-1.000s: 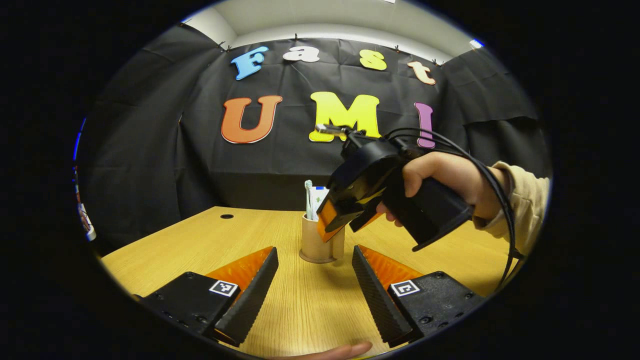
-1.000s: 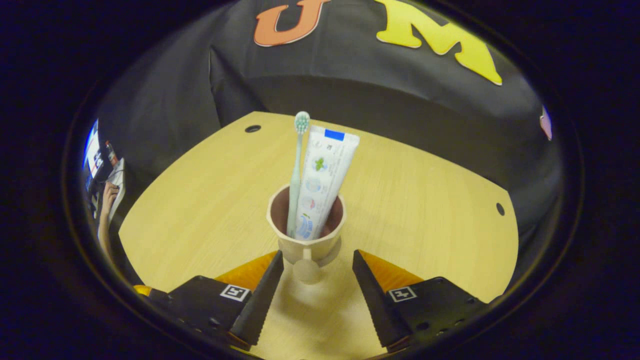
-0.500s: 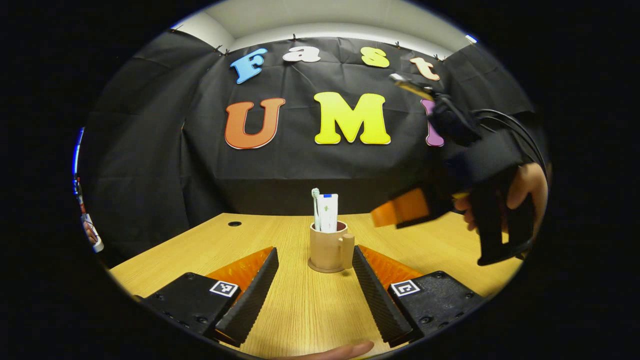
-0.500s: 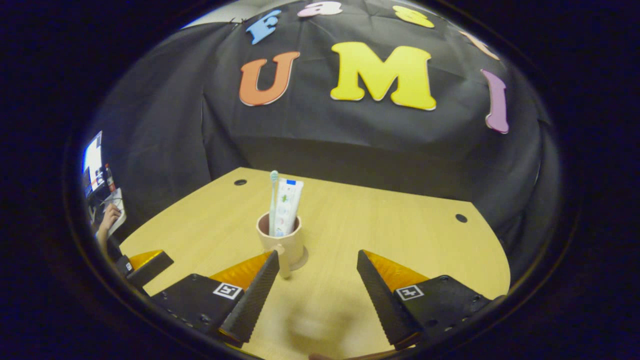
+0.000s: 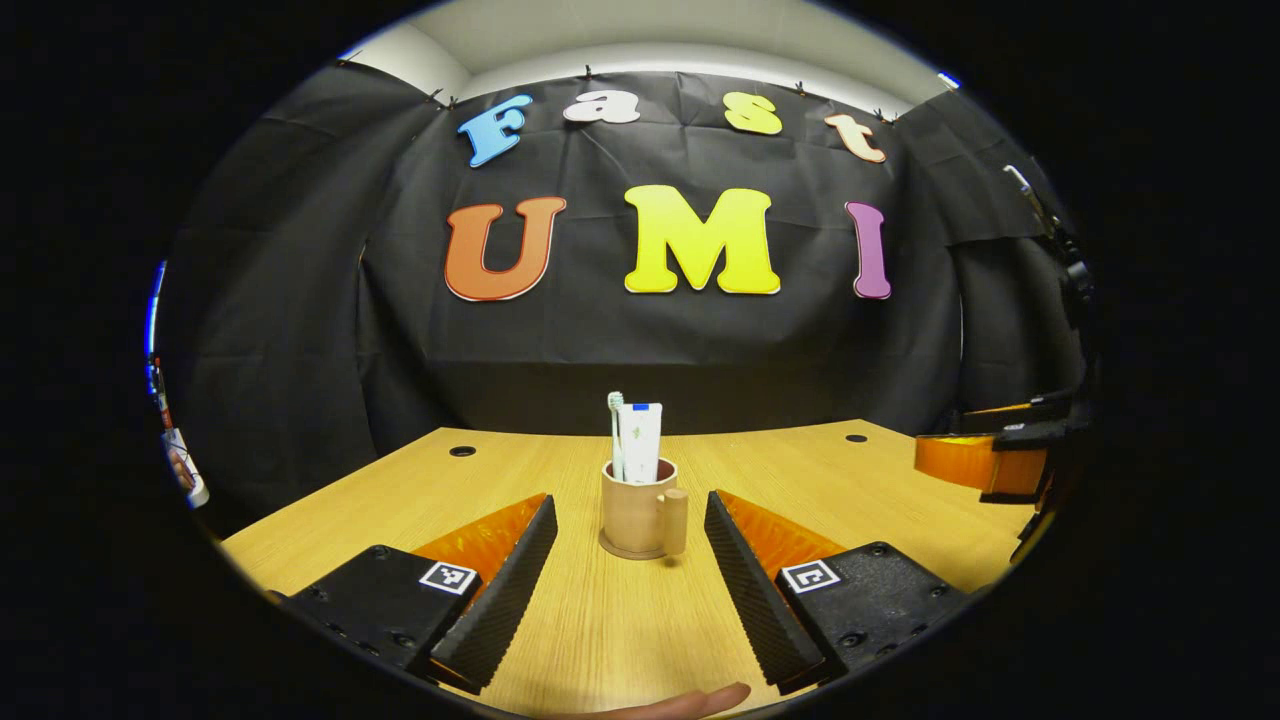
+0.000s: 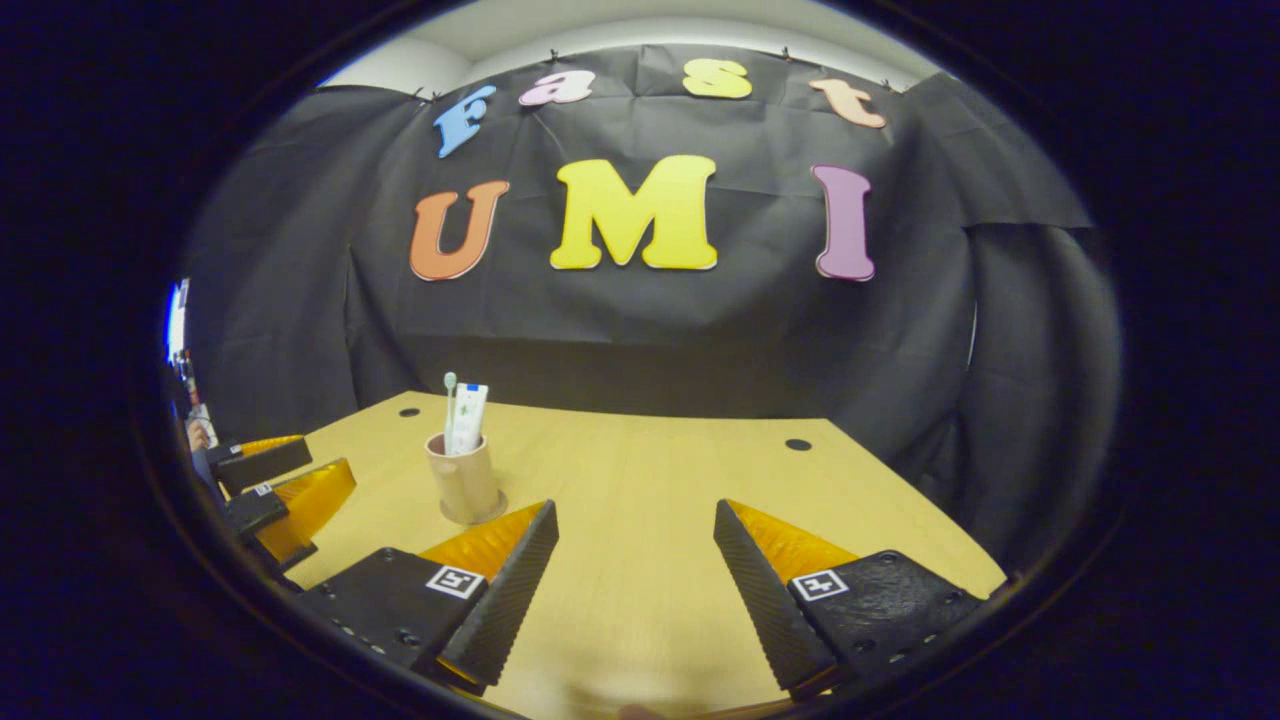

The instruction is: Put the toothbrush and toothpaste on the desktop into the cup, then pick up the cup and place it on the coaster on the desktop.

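A tan cup (image 5: 636,512) with a handle stands upright on a round coaster (image 5: 630,549) on the wooden desktop (image 5: 600,620). Inside it stand a pale green toothbrush (image 5: 615,430) and a white toothpaste tube (image 5: 641,442). My left gripper (image 5: 630,585) is open, its fingers low on either side of the cup but nearer to me, not touching it. The right gripper (image 5: 985,460) hangs at the far right edge of the left gripper view. In the right gripper view the cup (image 6: 463,482) stands to the left, and my right gripper (image 6: 635,590) is open over bare desktop, well apart from it.
Cable holes (image 5: 462,451) (image 5: 856,438) mark the desktop's far side. The black cloth wall closes the back. The left gripper (image 6: 285,490) shows at the left edge of the right gripper view. A fingertip (image 5: 690,700) shows at the bottom edge.
The right gripper let go of the cup and drew back to the right, away from it. The cup stays on the coaster. The left gripper has barely moved.
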